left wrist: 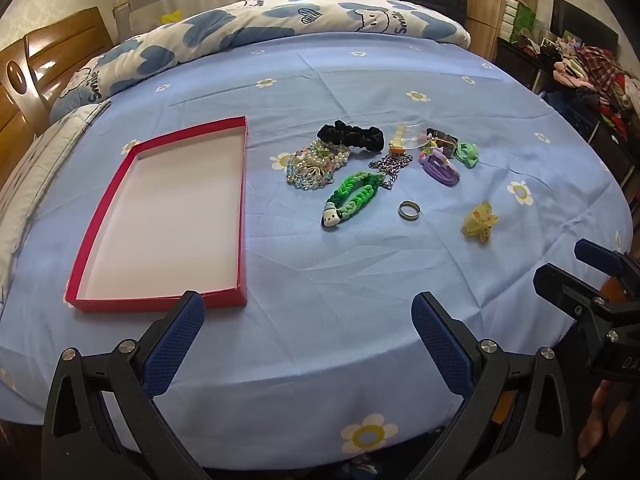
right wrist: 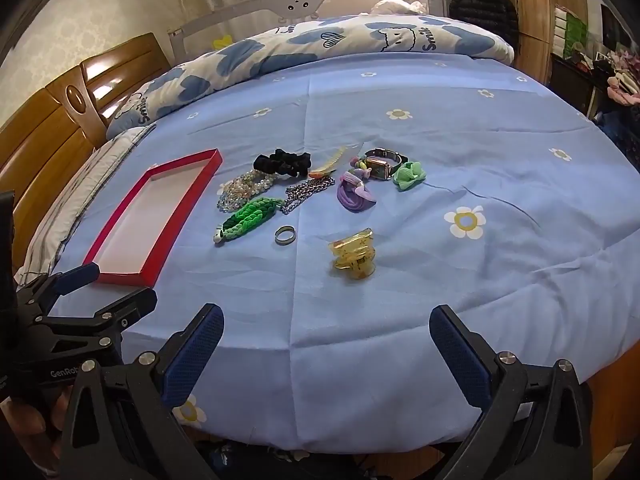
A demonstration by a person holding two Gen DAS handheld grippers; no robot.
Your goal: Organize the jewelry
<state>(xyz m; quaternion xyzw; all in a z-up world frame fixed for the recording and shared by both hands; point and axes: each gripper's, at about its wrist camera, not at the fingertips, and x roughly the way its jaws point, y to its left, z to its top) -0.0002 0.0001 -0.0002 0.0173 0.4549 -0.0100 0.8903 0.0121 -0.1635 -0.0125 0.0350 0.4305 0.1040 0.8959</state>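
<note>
Left gripper (left wrist: 308, 308) nearest the lens, over the near edge of the bed, blue pads spread wide, nothing between them. Right gripper (right wrist: 326, 320) same: jaws wide apart, empty, tilted down toward the blue flowered sheet (left wrist: 360, 80).

Red box (left wrist: 160, 216) lies on the sheet to the left, one only, shallow, white inside, nothing in it. Its long axis runs from the near edge away toward the quilt (left wrist: 280, 20), far end leaning slightly right in the left wrist view.

Jewelry and hair pieces sit in a loose cluster right of the box, all on the sheet, none in the box:
- one black scrunchie (left wrist: 351, 136), long axis left-right, touching the bead pile
- one pile of clear beads (left wrist: 314, 164)
- one green braided band (left wrist: 352, 196) with a white charm at its near left end, long axis diagonal, near-left to far-right
- one metal chain (left wrist: 390, 164), bunched
- one metal ring (left wrist: 409, 210), lying flat, apart from the rest
- one yellow claw clip (right wrist: 354, 256), apart, nearest the right gripper
- one small comb (left wrist: 408, 138)
- one watch (right wrist: 382, 166), square face
- purple hair ties (left wrist: 440, 166), count unclear
- one green hair tie (left wrist: 468, 154)
</note>
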